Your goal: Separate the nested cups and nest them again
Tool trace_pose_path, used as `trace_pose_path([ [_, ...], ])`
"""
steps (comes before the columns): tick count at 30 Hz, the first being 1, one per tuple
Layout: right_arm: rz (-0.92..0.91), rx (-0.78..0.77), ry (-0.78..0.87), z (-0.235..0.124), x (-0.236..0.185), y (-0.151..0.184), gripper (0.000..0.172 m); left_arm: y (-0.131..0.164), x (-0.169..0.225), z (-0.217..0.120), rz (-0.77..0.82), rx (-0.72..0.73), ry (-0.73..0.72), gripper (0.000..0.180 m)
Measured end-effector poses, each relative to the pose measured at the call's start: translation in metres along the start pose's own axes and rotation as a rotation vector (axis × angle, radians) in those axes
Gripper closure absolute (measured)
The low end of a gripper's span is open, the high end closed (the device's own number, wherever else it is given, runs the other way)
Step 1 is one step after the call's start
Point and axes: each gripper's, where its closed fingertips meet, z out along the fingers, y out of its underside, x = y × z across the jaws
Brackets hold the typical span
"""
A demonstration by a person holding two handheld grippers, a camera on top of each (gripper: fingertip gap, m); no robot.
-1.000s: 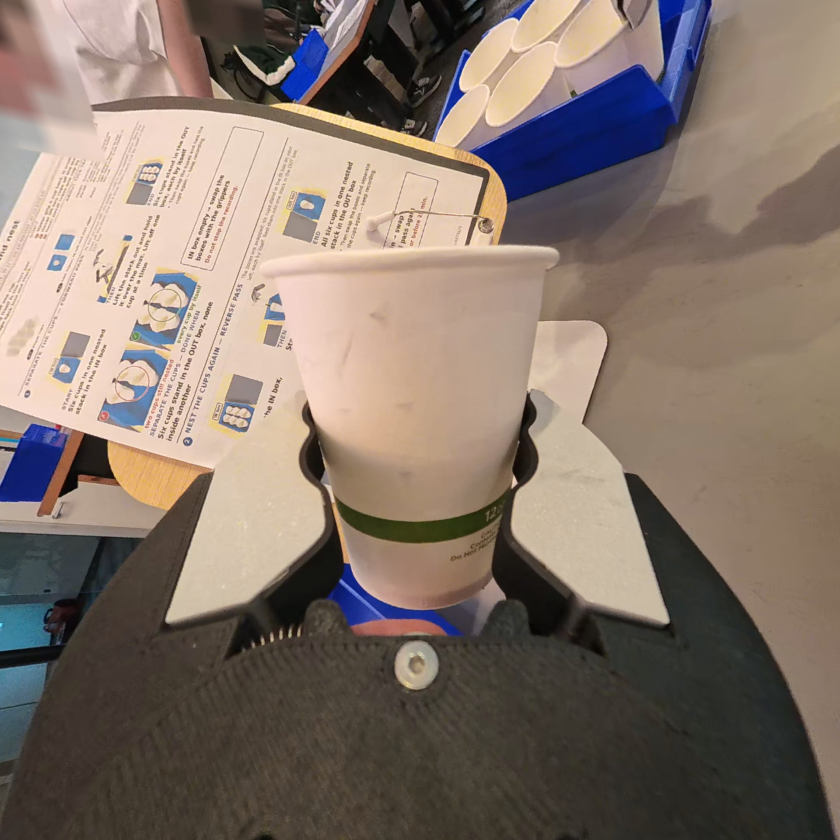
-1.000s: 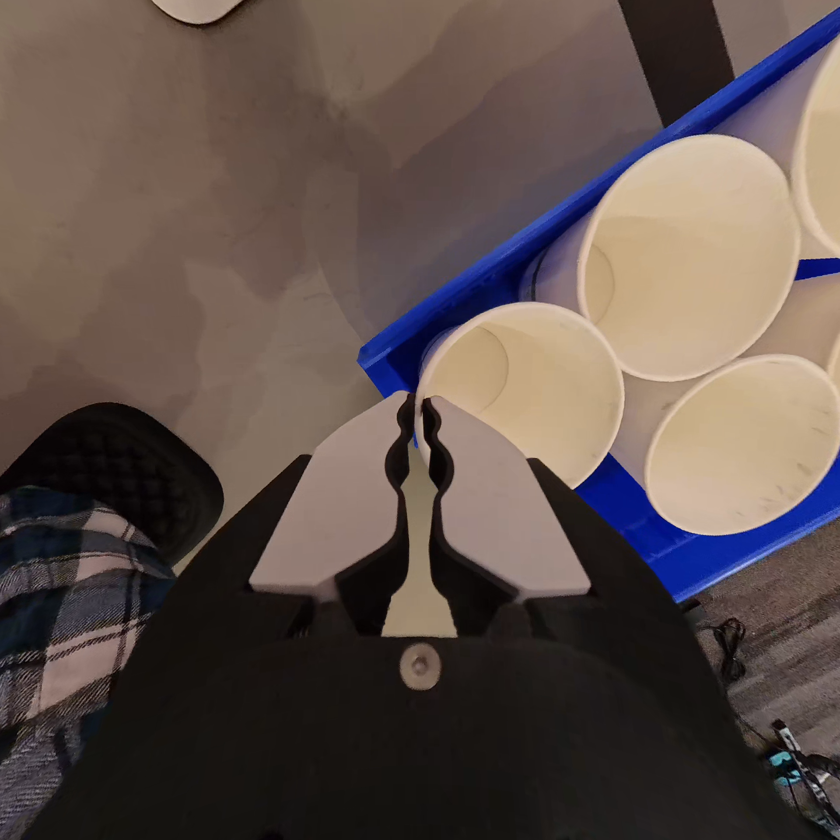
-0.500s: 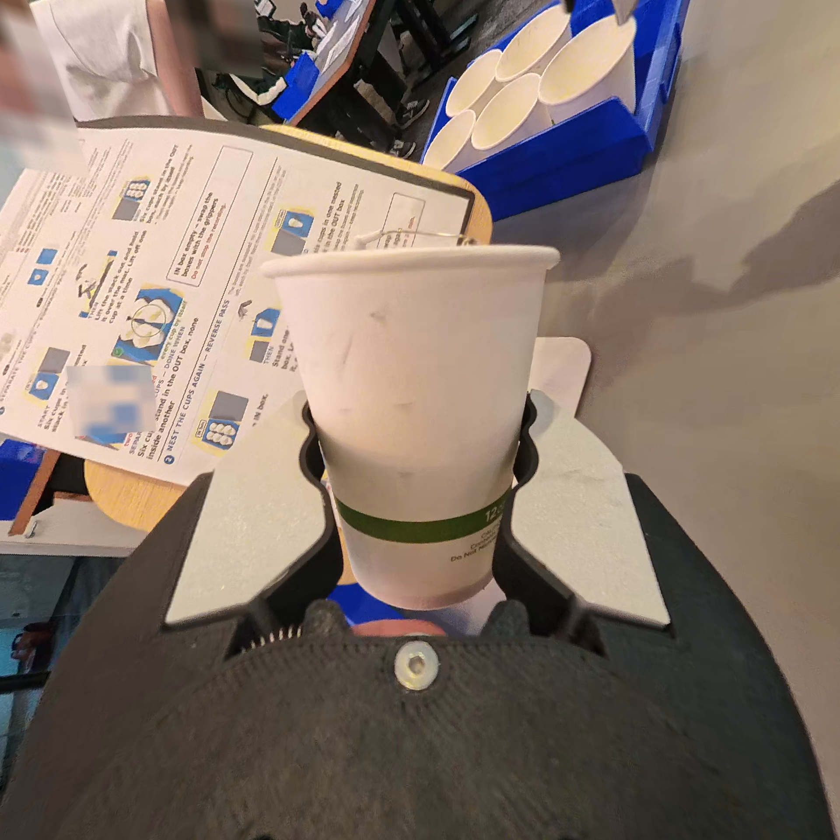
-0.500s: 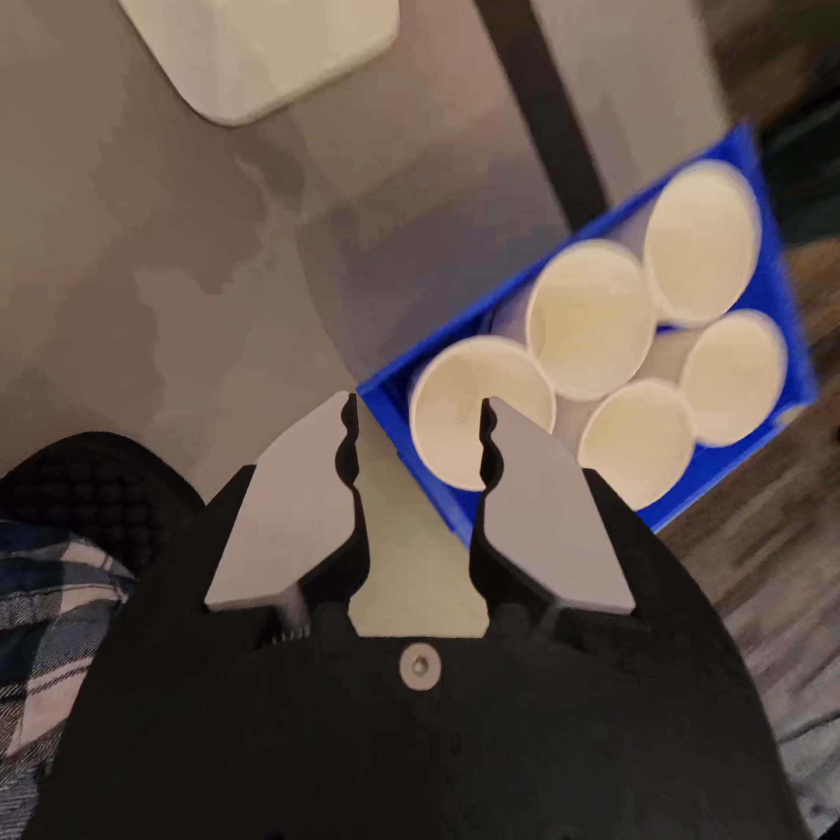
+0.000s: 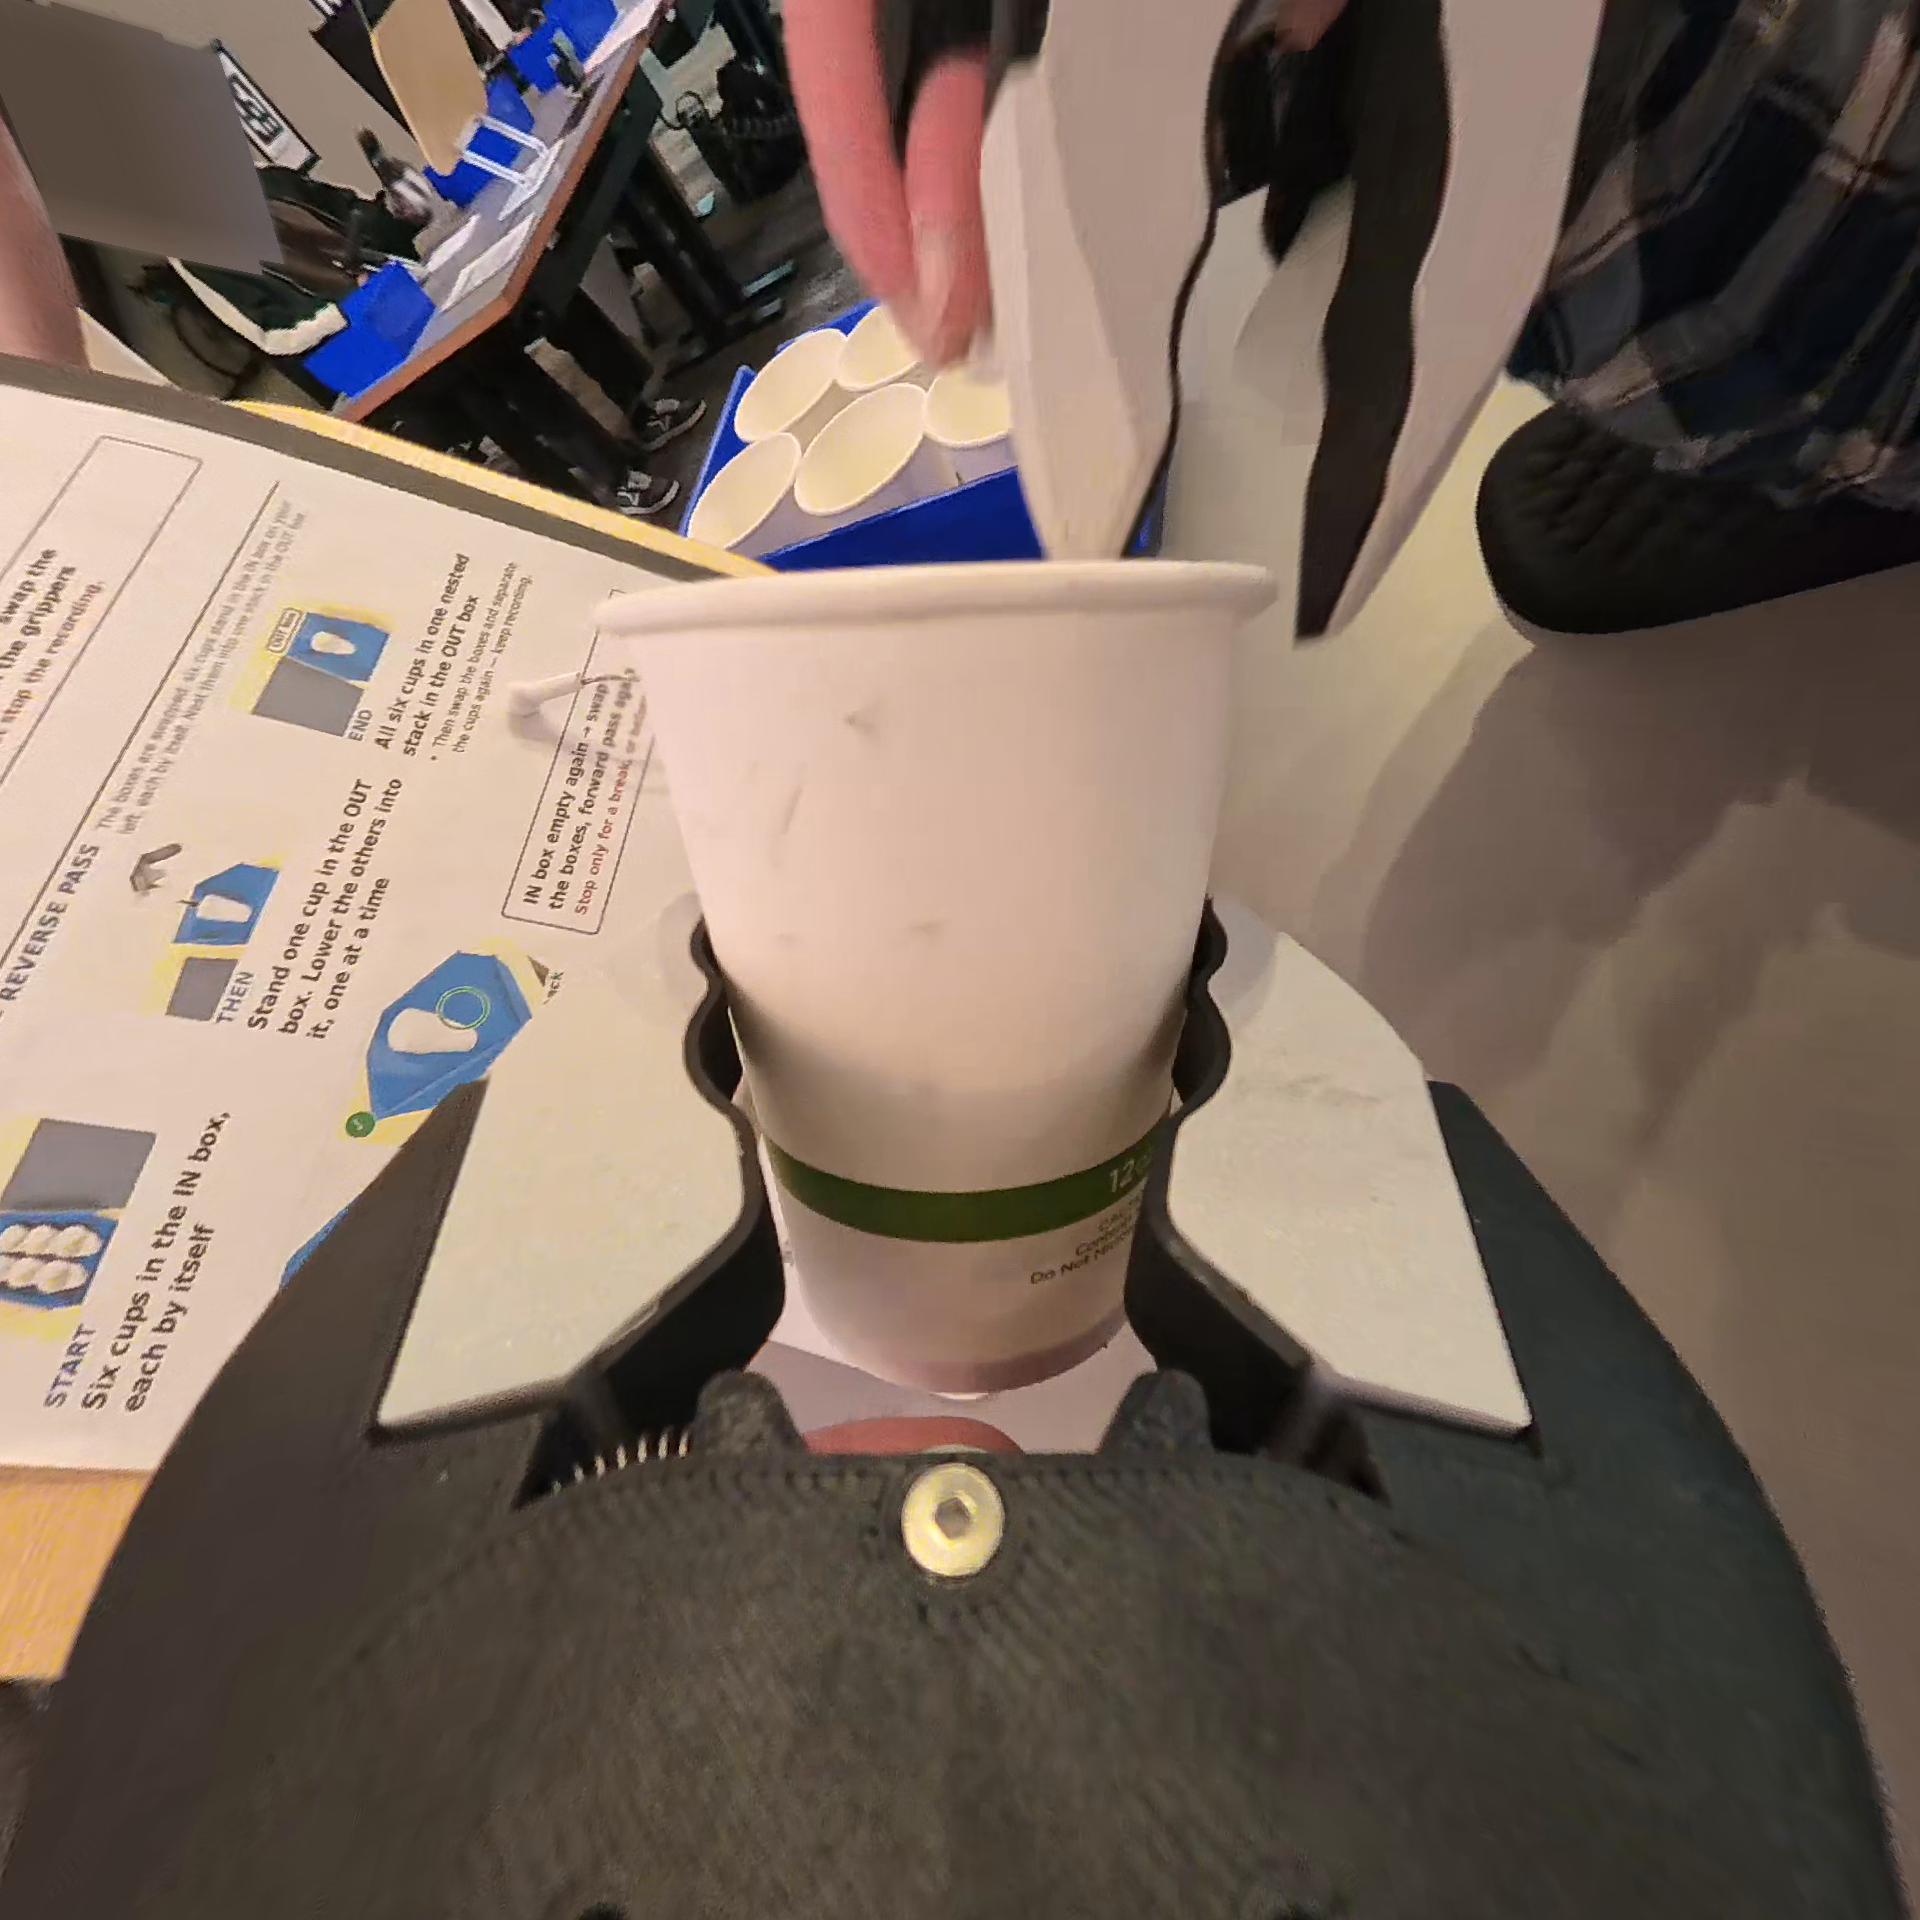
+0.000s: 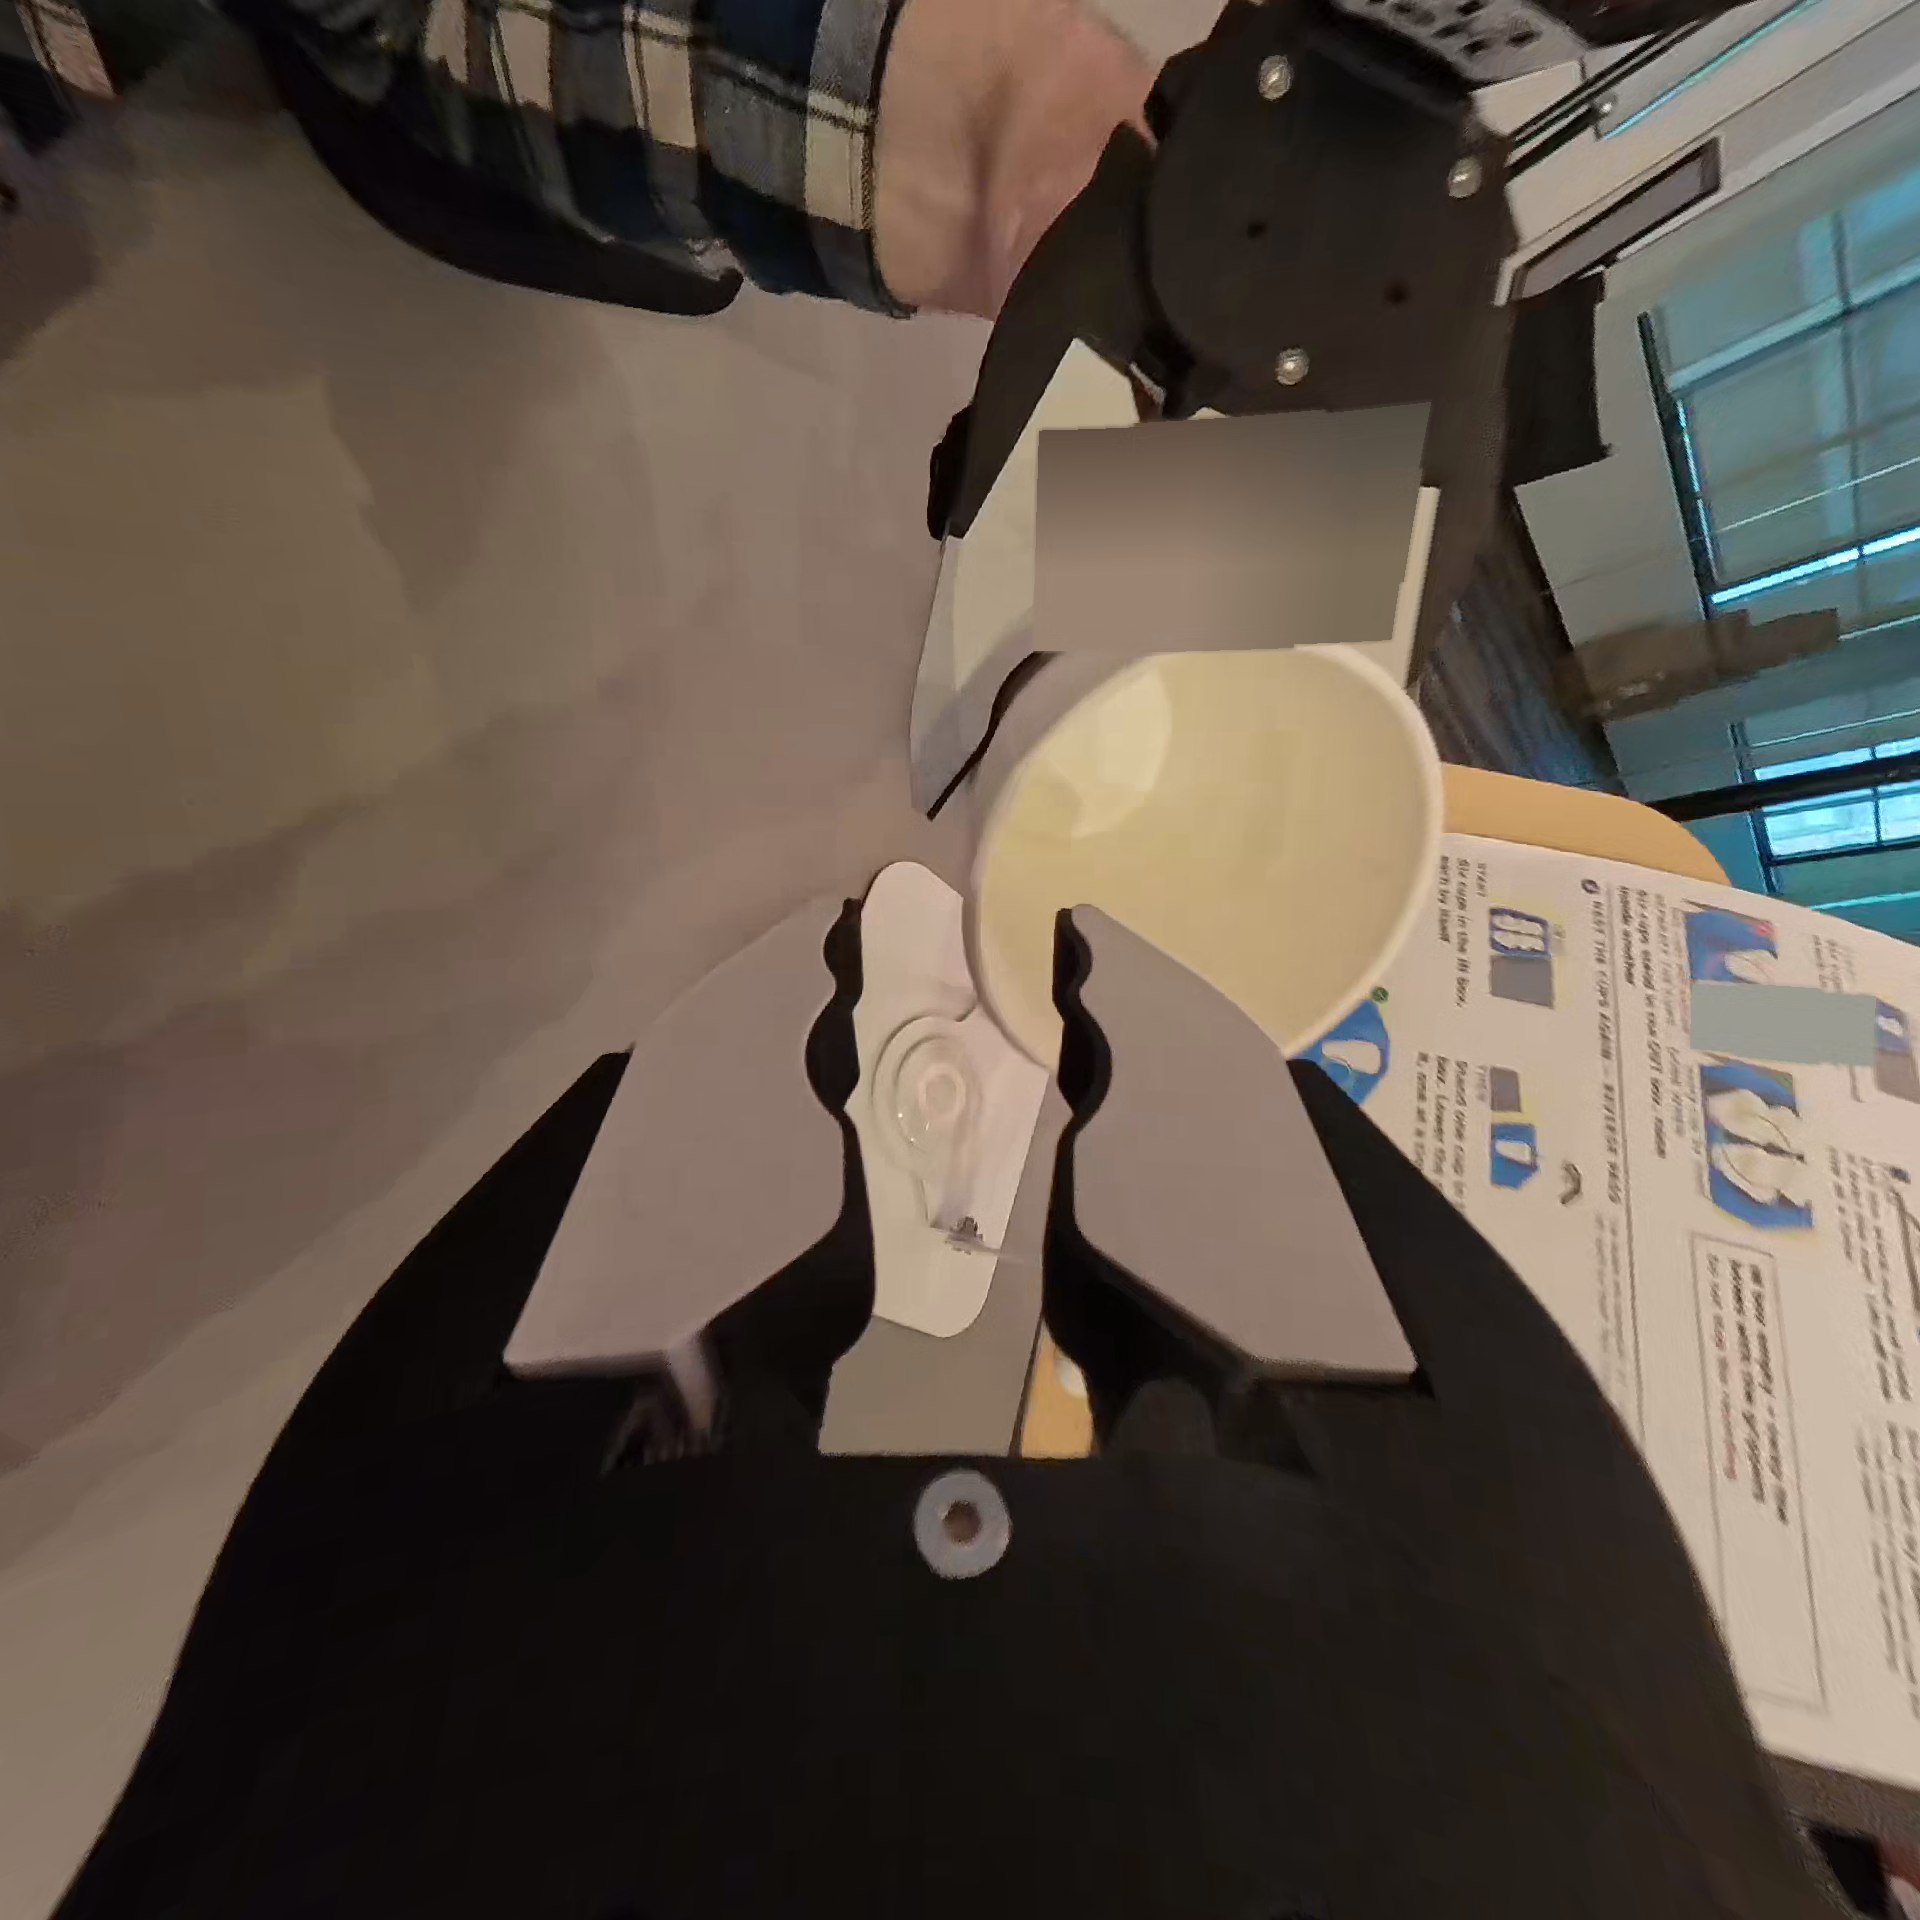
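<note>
My left gripper is shut on a white paper cup with a green band. Both pads press its sides and hold it upright above the table. My right gripper is open at this cup's mouth. One finger lies over the opening and the other stays outside, with the rim between them and not pinched. In the left wrist view it comes down from above onto the cup's far right rim. A blue bin behind holds several single white cups.
An instruction sheet on a wooden board lies to the left. A flat white plate lies on the grey table under the cup. A person's plaid sleeve and hand are close. Desks and blue bins stand in the background. Tip to tip, the grippers are about 6 cm apart.
My right gripper let go of a cup's rim in the blue bin, opened, and swung over to the cup in my left gripper, its jaws narrowing a little. The left grasp is unchanged.
</note>
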Motion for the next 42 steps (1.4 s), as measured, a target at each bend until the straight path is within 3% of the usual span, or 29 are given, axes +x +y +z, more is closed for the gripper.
trace_pose_path([
  [2,-0.011,-0.017,-0.025,0.016,-0.003,0.002,0.139,-0.002,0.004,0.002,-0.001,0.009,0.019,0.097],
  [5,-0.044,-0.031,-0.038,0.03,-0.006,0.003,0.17,-0.002,0.009,0.004,0.001,0.005,0.04,0.097],
  [9,-0.018,-0.013,-0.03,0.02,-0.002,0.004,0.171,-0.007,0.006,0.003,-0.029,0.038,0.036,0.094],
  [12,0.021,-0.044,0.035,-0.006,0.011,0.015,0.171,-0.008,-0.003,-0.003,-0.008,0.036,-0.034,0.093],
  [16,0.128,-0.223,0.198,-0.063,0.031,0.061,0.171,-0.01,-0.023,-0.021,-0.022,0.067,-0.116,0.099],
  [20,0.312,-0.532,0.406,-0.14,0.037,0.131,0.171,-0.007,-0.038,-0.035,-0.006,0.068,-0.197,0.119],
  [25,0.586,-0.792,0.514,-0.211,0.01,0.199,0.171,-0.002,-0.045,-0.037,-0.005,0.052,-0.23,0.122],
  [34,1.0,-0.946,0.435,-0.253,-0.059,0.263,0.171,0.002,-0.048,-0.031,-0.026,0.043,-0.233,0.121],
  [42,1.165,-0.966,0.309,-0.245,-0.089,0.297,0.171,0.004,-0.05,-0.033,-0.03,0.04,-0.238,0.122],
])
